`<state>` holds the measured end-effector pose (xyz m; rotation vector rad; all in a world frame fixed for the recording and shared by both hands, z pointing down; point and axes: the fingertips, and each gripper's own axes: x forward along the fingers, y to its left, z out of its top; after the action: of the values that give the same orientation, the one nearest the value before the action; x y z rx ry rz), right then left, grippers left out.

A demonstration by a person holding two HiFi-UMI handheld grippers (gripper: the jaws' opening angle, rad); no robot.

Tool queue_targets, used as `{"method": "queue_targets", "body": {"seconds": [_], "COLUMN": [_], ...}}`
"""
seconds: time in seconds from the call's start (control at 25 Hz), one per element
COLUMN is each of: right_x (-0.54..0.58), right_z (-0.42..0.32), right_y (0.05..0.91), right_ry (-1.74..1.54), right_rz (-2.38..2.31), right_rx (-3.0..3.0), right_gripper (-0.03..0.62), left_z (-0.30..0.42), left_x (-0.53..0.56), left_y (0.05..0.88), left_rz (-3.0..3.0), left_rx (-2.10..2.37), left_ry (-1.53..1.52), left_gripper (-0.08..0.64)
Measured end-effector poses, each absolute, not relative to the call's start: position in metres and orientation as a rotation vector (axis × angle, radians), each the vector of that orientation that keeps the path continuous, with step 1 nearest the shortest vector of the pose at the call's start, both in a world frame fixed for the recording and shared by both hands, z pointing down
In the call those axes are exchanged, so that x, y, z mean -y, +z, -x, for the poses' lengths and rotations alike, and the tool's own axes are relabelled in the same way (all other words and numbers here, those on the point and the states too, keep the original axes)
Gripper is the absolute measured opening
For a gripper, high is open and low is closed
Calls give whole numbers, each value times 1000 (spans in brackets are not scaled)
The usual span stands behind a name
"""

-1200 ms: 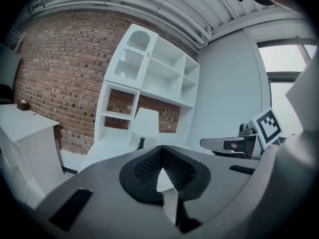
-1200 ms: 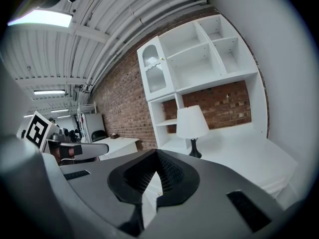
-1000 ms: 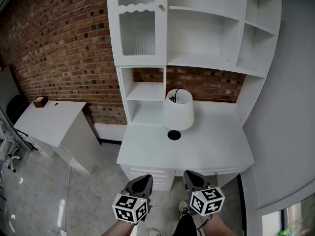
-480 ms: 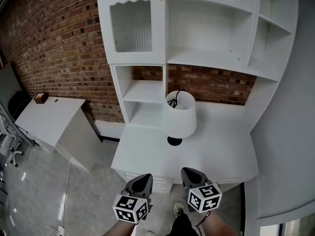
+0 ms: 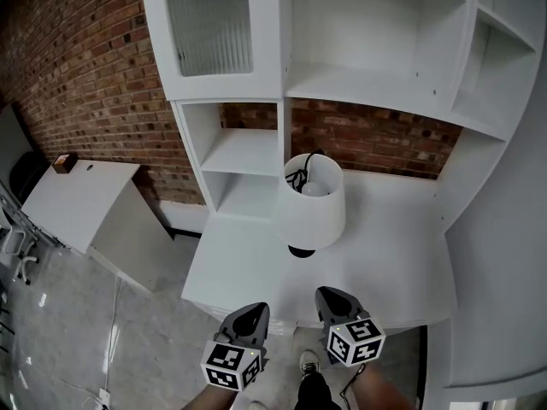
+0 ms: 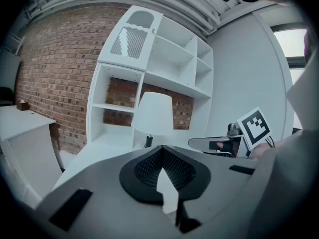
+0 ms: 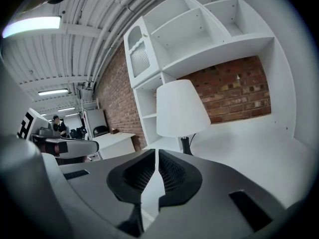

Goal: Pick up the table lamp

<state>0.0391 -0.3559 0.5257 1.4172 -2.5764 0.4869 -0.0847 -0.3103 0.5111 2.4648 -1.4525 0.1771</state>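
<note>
Down front, left tongs (image 5: 254, 311) and right tongs (image 5: 328, 295) neared the lamp (image 5: 309, 210).

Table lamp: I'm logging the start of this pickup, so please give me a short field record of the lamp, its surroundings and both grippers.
lamp: table lamp, white shade, standing upright
base: dark, round base on the white desk
behind lamp: white shelf unit against a brick wall
left gripper: left gripper, jaws together, empty
right gripper: right gripper, jaws together, empty
contact: neither gripper touches the lamp; both are near the desk's front edge, pointing toward it
</note>
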Motion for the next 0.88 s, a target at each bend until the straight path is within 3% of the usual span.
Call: {"method": "queue_targets", "body": {"seconds": [0.2, 0.36, 0.88], "right_x": [383, 403, 484], "right_z": [-42, -43, -37], "right_y": [556, 585, 644], "right_ry": [485, 472, 383], "right_rz": [-1407, -1397, -1459], "right_rx": [2574, 2560, 2558], "right_gripper": [35, 90, 124], "left_z": [79, 75, 79], "left_x": [335, 345, 371], "left_y": [538, 563, 622], "left_rz": [-2438, -2419, -2411], "left_rx": [1476, 1478, 1473], "left_ry": [174, 168, 159], "left_gripper": [-2, -2, -2]}}
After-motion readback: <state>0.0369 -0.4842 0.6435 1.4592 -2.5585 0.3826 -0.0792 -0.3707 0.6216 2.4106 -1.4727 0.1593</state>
